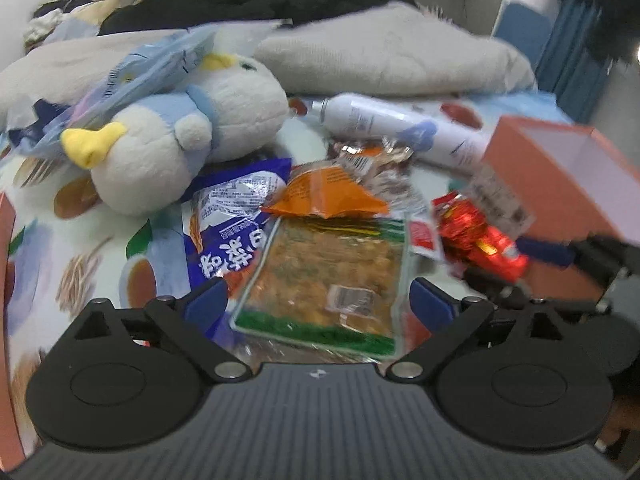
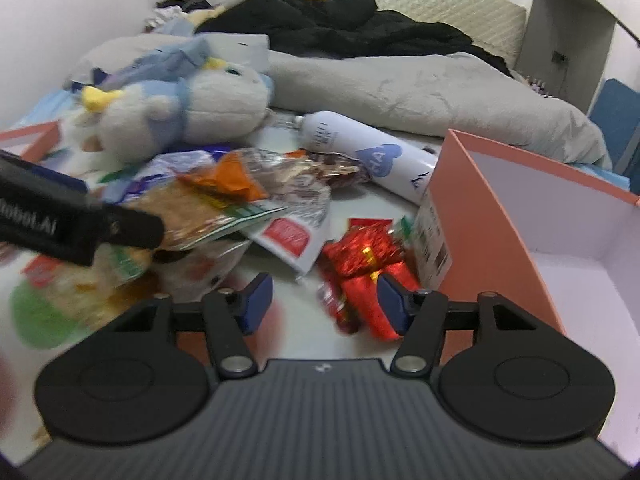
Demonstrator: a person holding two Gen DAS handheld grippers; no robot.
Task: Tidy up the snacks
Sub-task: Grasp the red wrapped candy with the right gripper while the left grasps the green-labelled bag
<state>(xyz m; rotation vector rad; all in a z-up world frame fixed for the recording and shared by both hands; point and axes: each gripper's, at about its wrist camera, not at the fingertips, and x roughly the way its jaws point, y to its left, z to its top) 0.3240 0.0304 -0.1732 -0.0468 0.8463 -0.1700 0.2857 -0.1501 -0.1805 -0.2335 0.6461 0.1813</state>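
Observation:
A heap of snack packets lies on the patterned bedsheet (image 1: 92,248). My left gripper (image 1: 319,300) stands wide open, its blue pads on either side of a clear green-edged packet (image 1: 324,276) with orange-brown contents, not pressing it. Above that lie a blue packet (image 1: 224,224) and an orange packet (image 1: 324,196). My right gripper (image 2: 325,300) is open over red foil sweets (image 2: 368,264), which lie against its right pad only. The same red foil sweets (image 1: 480,236) show in the left wrist view, beside my right gripper's finger (image 1: 540,250).
An orange box (image 2: 480,208) with a white inside stands open at the right. A white bottle (image 2: 360,152) lies behind the snacks, a plush penguin (image 1: 180,136) at the left. Grey bedding (image 2: 420,88) and dark clothes fill the back. My left gripper's black housing (image 2: 60,216) crosses the left.

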